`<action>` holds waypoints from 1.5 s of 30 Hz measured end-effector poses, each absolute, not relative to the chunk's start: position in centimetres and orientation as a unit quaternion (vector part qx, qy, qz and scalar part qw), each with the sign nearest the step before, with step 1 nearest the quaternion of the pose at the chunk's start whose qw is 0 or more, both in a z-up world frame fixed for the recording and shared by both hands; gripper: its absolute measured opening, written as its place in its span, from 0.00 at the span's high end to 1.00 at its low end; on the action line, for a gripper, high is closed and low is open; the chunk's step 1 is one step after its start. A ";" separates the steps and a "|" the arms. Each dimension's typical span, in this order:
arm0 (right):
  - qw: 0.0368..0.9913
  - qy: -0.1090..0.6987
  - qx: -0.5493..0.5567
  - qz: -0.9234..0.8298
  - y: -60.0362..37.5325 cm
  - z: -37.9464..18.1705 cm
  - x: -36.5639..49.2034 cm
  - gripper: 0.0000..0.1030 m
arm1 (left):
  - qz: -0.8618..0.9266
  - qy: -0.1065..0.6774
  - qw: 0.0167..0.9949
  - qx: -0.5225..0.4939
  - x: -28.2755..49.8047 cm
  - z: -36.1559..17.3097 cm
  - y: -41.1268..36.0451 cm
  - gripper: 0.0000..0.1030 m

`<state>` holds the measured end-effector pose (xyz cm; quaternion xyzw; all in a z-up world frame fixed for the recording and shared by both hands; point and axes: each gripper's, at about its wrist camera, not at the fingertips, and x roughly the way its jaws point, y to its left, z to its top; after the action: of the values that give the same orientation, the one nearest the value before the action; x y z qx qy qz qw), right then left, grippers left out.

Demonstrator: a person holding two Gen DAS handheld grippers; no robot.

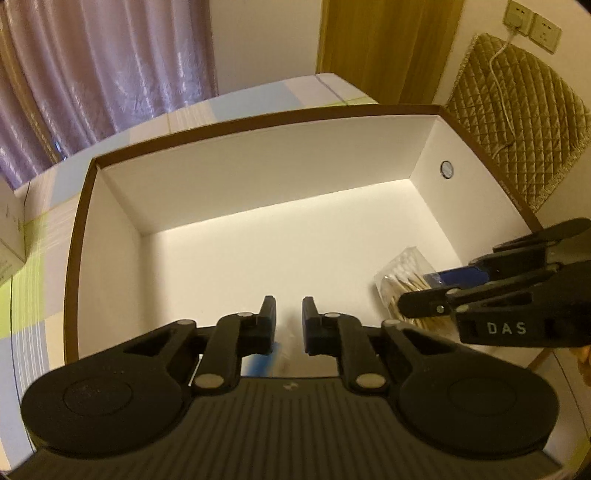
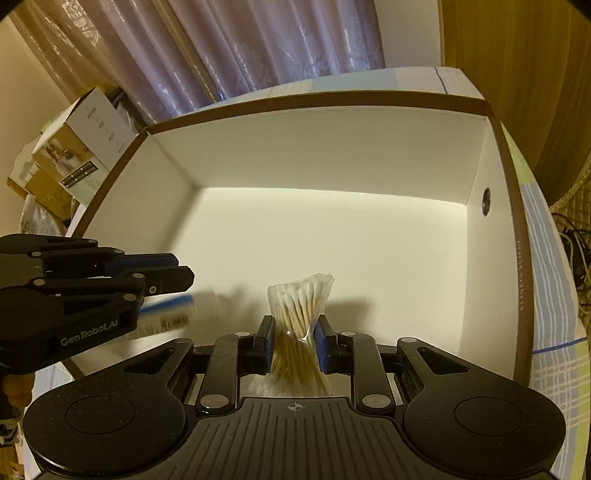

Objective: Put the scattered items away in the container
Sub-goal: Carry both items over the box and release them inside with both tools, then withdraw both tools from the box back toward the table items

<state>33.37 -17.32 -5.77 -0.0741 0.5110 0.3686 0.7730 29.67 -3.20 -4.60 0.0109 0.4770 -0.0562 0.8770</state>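
The right hand-held gripper [image 2: 294,341] is squeezing a clear bag of cotton swabs [image 2: 300,306] between its blue pads, just above the white floor of a brown-rimmed box [image 2: 511,236] sitting on a checked tabletop [image 2: 550,266]. The left hand-held gripper [image 1: 289,323] is hanging inside the same box with its fingers apart, a blurred blue-and-white item [image 1: 262,360] showing beneath them; whether it is touching them cannot be told. Only the left wrist view is taking in a quilted chair back [image 1: 517,118] and wall sockets [image 1: 532,24]. Only the right wrist view is showing stacked cartons [image 2: 74,155] beside the curtain [image 2: 258,44].
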 end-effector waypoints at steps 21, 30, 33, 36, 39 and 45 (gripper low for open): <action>0.737 0.559 -0.112 0.364 -16.1 -5.2 31.3 0.07 | -0.008 0.513 0.858 0.002 26.9 -2.9 -1.3 0.23; 0.749 0.552 -0.125 0.344 -16.7 -4.2 30.1 0.07 | 0.002 0.506 0.862 0.022 25.9 -1.5 -2.1 0.15; 0.756 0.547 -0.125 0.338 -17.1 -3.5 29.5 0.07 | 0.007 0.499 0.866 0.033 25.4 -0.9 -2.3 0.15; 0.763 0.540 -0.123 0.333 -17.6 -2.8 28.9 0.07 | 0.007 0.492 0.870 0.034 24.8 -0.2 -2.5 0.15; 0.773 0.528 -0.123 0.331 -18.0 -2.1 28.4 0.07 | 0.007 0.483 0.875 0.037 24.2 0.6 -2.6 0.15; 0.791 0.501 -0.121 0.331 -18.7 -0.6 27.2 0.07 | 0.003 0.467 0.883 0.042 22.6 2.0 -2.8 0.14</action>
<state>27.16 -18.66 -0.56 -0.1213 0.5009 0.3306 0.7906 22.63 -2.83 1.97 0.0417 0.4673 0.0034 0.8831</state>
